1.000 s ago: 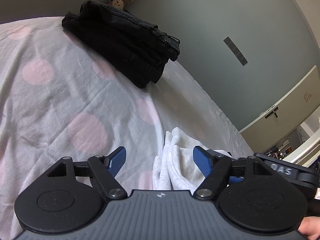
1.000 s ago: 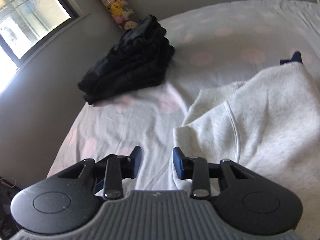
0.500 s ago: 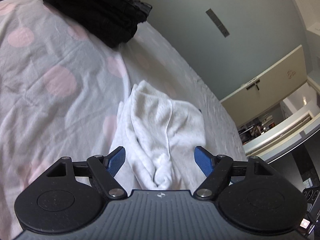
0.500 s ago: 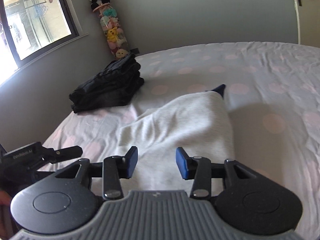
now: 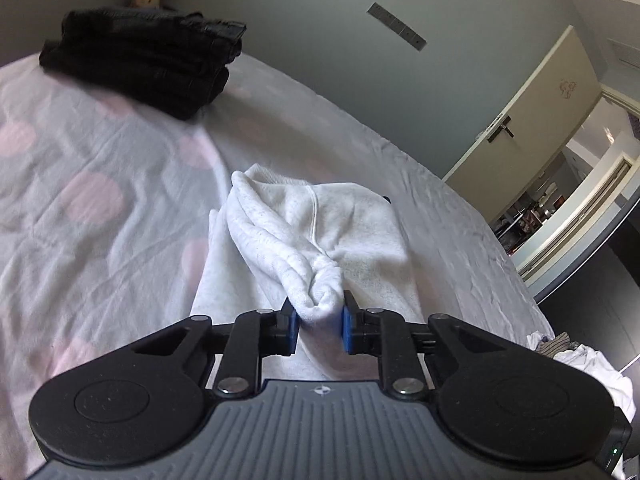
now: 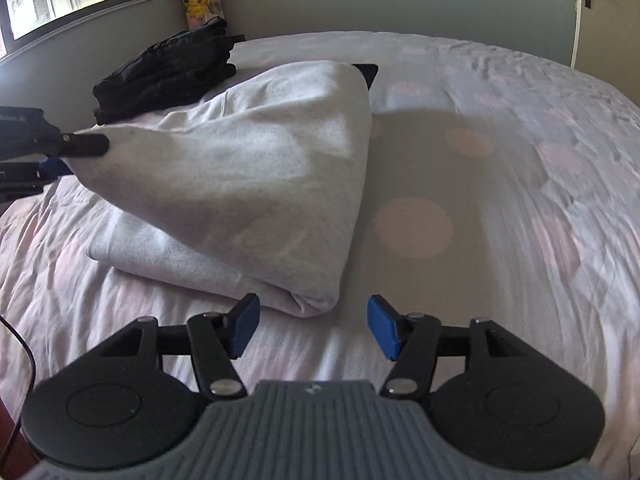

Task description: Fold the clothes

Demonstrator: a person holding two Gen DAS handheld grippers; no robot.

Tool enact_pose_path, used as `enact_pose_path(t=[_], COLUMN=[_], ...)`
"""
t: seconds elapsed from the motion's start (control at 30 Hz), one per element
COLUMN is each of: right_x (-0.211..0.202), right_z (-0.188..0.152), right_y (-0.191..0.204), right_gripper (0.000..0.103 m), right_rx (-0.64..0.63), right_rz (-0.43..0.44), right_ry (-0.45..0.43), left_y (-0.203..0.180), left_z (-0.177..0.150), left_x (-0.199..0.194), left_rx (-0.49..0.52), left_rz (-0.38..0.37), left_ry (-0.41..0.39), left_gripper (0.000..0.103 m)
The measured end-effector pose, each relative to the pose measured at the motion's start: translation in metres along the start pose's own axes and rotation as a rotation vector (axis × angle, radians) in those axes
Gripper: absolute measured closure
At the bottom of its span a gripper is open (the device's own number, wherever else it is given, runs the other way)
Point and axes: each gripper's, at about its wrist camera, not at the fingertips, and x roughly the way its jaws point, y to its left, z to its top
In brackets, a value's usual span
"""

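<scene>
The left gripper [image 5: 319,322] was wide open half a second ago, hovering over the white sweatshirt [image 5: 320,224]; now its blue fingers [image 5: 291,322] have closed on a bunched corner of the fabric, which bulges out between the pads. That corner is lifted off the bed [image 5: 100,208], so a grasp has just been made and the next fold can probably start — my guess is a carry of this edge across the rest of the garment.

Further right, the right gripper [image 6: 313,330] has gone the other way: its fingers [image 6: 245,322] stand far wider apart than they did a moment ago and hold nothing, poised just short of the sweatshirt's near folded corner, with bare bedsheet between them.

The two cameras complement each other. The left wrist view shows the pinch itself, the ridges of gathered cloth, a seam running down the garment, and an open door [image 5: 520,120] beyond the bed. The right wrist view shows what the other hides — the sweatshirt [image 6: 248,176] tented up toward the left gripper [image 6: 60,152] at the frame's edge, a lower layer lying flat on the bed [image 6: 500,208], and a dark tip poking out at the raised peak. A folded black stack [image 6: 168,68] sits behind, well apart from the sweatshirt.
</scene>
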Motion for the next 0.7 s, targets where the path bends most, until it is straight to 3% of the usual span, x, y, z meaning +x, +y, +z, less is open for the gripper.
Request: enact_pose_path(t=[0.13, 0.2, 0.23, 0.33, 0.4, 0.53, 0.7], right_x=[0.015, 0.022, 0.022, 0.019, 0.023, 0.034, 0.039], right_z=[0.000, -0.001, 0.000, -0.002, -0.005, -0.006, -0.007], right_y=[0.004, 0.006, 0.004, 0.003, 0.005, -0.010, -0.014], right_gripper=[0.042, 0.053, 0.068, 0.083, 0.084, 0.089, 0.092], right_rx=[0.008, 0.013, 0.031, 0.011, -0.054, 0.021, 0.030], right_rz=[0.008, -0.020, -0.041, -0.068, -0.100, -0.063, -0.040], right_ry=[0.006, -0.008, -0.030, -0.066, -0.045, 0.027, 0.053], left_y=[0.006, 0.011, 0.014, 0.012, 0.018, 0.033, 0.032], left_z=[-0.004, -0.005, -0.005, -0.007, -0.011, -0.020, -0.028], left_x=[0.001, 0.000, -0.001, 0.001, 0.009, 0.027, 0.047], left_rx=[-0.020, -0.040, -0.049, -0.041, -0.055, -0.099, -0.035], left_rz=[0.047, 0.053, 0.056, 0.069, 0.107, 0.176, 0.258], left_ry=[0.007, 0.009, 0.011, 0.025, 0.071, 0.167, 0.233], left_gripper=[0.082, 0.082, 0.083, 0.083, 0.083, 0.083, 0.081])
